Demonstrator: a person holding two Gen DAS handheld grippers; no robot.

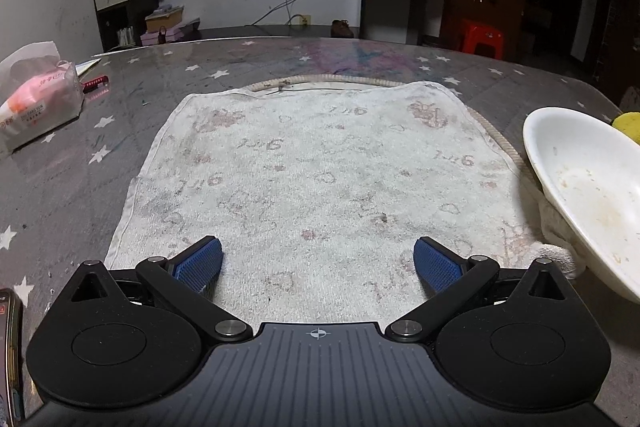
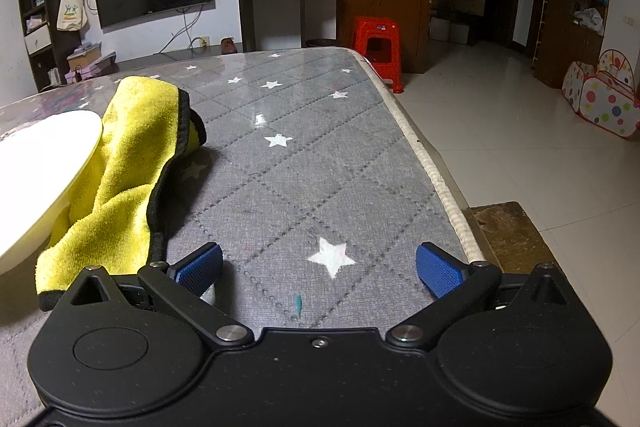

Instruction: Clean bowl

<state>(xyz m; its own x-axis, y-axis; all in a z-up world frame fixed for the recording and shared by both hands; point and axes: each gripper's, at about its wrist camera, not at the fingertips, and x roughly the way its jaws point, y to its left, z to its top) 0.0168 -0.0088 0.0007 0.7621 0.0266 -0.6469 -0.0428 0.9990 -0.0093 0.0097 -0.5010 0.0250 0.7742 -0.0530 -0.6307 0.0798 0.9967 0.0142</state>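
Note:
A white bowl (image 1: 592, 195) with brownish food smears inside sits at the right edge of the left wrist view, partly on a white towel (image 1: 320, 179). In the right wrist view the same bowl (image 2: 36, 179) shows at the far left, leaning on a yellow cloth (image 2: 132, 163) with a dark border. My left gripper (image 1: 318, 269) hovers open over the towel, with the bowl off to its right. My right gripper (image 2: 320, 267) stands open over the bare grey tablecloth, and the yellow cloth lies just beside its left finger. Neither gripper holds anything.
The table (image 2: 304, 155) wears a grey quilted cover with white stars; its right edge (image 2: 436, 183) drops to a tiled floor. A pack of tissues (image 1: 38, 103) and a red pen (image 1: 95, 82) lie at the far left. A red stool (image 2: 378, 45) stands beyond the table.

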